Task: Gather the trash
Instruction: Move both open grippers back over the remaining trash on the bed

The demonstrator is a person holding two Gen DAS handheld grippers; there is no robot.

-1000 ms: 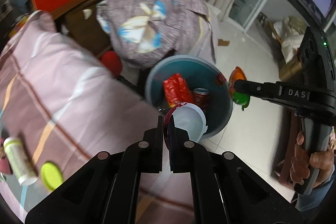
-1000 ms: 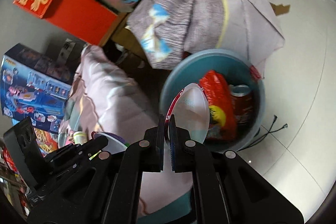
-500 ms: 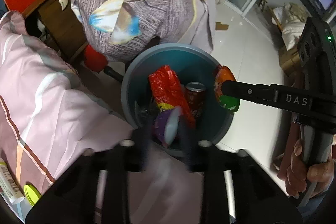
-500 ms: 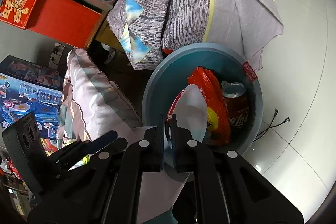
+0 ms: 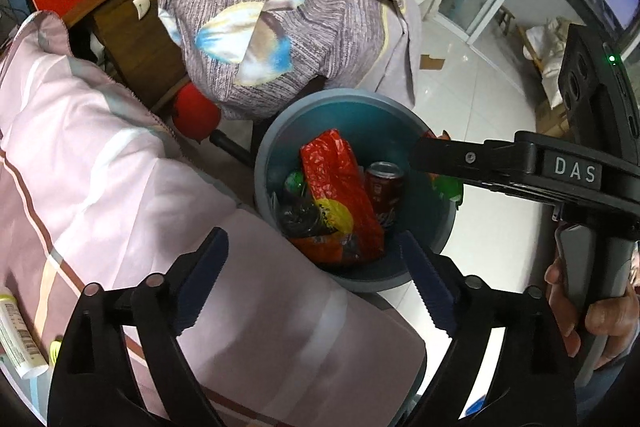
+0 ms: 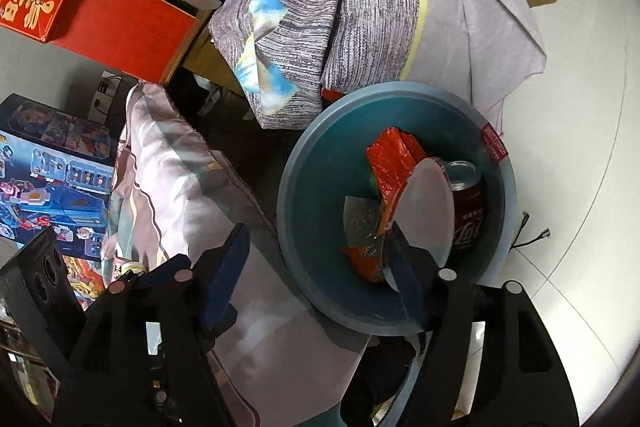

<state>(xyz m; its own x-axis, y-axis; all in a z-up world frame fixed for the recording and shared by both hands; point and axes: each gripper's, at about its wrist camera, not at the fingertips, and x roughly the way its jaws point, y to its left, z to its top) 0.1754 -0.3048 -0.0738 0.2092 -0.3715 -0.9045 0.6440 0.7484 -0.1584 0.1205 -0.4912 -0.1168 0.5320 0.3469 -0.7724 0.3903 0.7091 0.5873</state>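
My left gripper (image 5: 316, 279) hangs wide open and empty over the teal bin (image 5: 276, 147). My right gripper (image 6: 316, 259) is spread wide too; the white wrapper (image 6: 426, 211) leans against its right finger, unpinched, just over the bin (image 6: 400, 95). Its long axis runs up and away, tip toward the cola can (image 6: 466, 211). Right arm's nearer; I'd judge it drops straight down.

Item: my right gripper (image 6: 320, 263), fingers spread wide, above blue bin (image 6: 304, 163). Contents: red snack bag (image 6: 394, 163), cola can (image 6: 468, 211), white lid (image 6: 426, 211) against my right finger. Adjacent: pink bedding (image 6: 176, 179).
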